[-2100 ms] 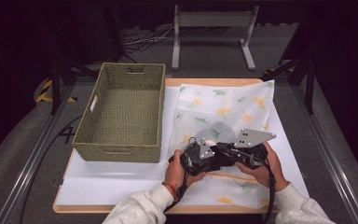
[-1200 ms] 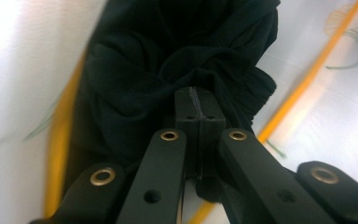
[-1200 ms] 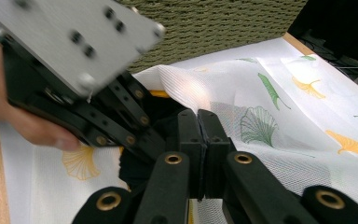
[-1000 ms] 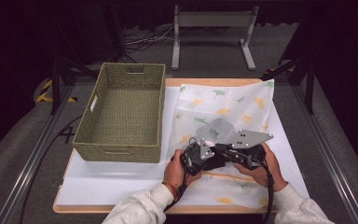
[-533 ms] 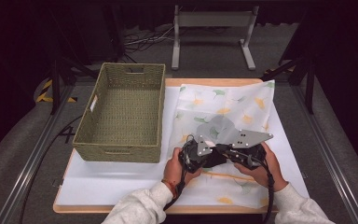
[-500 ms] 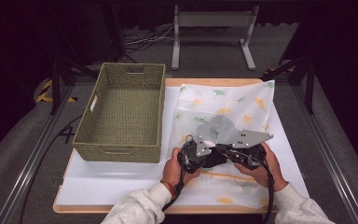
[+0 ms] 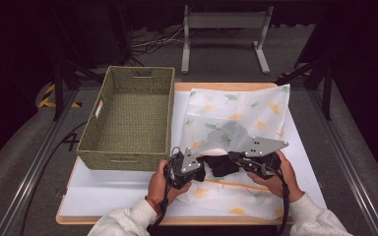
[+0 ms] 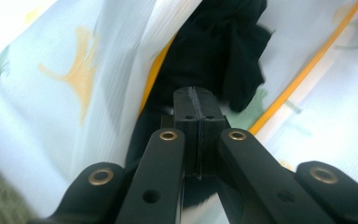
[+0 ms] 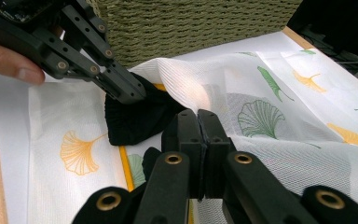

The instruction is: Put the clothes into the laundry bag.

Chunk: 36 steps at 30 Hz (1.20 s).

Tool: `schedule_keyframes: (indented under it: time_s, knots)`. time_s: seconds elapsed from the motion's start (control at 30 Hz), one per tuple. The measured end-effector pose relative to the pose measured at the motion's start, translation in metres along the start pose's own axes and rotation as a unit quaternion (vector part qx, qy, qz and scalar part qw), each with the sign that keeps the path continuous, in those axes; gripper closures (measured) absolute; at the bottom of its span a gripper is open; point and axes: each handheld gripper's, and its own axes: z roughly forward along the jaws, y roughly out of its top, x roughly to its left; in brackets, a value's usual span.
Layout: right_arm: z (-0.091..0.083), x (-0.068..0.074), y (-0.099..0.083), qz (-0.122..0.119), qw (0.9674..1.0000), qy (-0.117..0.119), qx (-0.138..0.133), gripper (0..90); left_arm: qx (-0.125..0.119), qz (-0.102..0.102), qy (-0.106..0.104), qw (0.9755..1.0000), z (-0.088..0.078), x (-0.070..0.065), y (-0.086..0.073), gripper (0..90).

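A grey carpeted floor (image 7: 24, 162) surrounds the wooden-edged white worktop (image 7: 118, 194). Beyond it stands a grey metal stand (image 7: 225, 22). The room behind is dark.

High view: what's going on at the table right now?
A person holds a gripper in each hand over a white leaf-print cloth spread on the table beside a woven basket. The left gripper and the right gripper both have their fingers shut, and they meet at a bunched black fabric item lying on the cloth. Whether either one actually pinches the black fabric can't be told.
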Motion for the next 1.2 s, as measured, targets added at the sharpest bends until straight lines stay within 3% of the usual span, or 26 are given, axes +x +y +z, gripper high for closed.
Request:
schedule_keyframes:
  time_s: [0.1,0.33,0.53,0.67,0.93,1.13,1.2]
  knots:
    - [0.000,0.000,0.000,-0.001,1.0000,0.000,-0.001,89.9,0.008,-0.002,0.005,1.0000,0.004,0.003,-0.005,89.6]
    - [0.002,0.002,0.001,-0.003,1.0000,0.002,0.001,89.9,0.051,-0.018,0.008,0.9985,0.031,0.007,-0.011,90.0]
    - [0.001,0.002,0.000,-0.003,1.0000,0.002,0.002,89.9,0.074,-0.004,0.008,0.9972,0.043,0.003,-0.006,90.0]
    - [0.002,0.002,0.001,-0.004,1.0000,0.002,0.003,89.9,0.073,-0.002,0.004,0.9973,0.047,0.003,-0.003,90.0]
    - [0.004,0.003,0.001,-0.005,1.0000,0.004,0.004,89.9,0.081,0.023,-0.012,0.9964,0.058,-0.002,0.010,90.0]
    - [0.005,0.002,0.001,-0.002,1.0000,0.004,0.006,89.9,0.080,0.035,-0.007,0.9961,0.066,-0.002,0.017,90.0]
    - [0.005,0.002,0.000,-0.001,1.0000,0.004,0.005,89.9,0.071,0.026,-0.007,0.9971,0.068,-0.001,0.017,90.0]
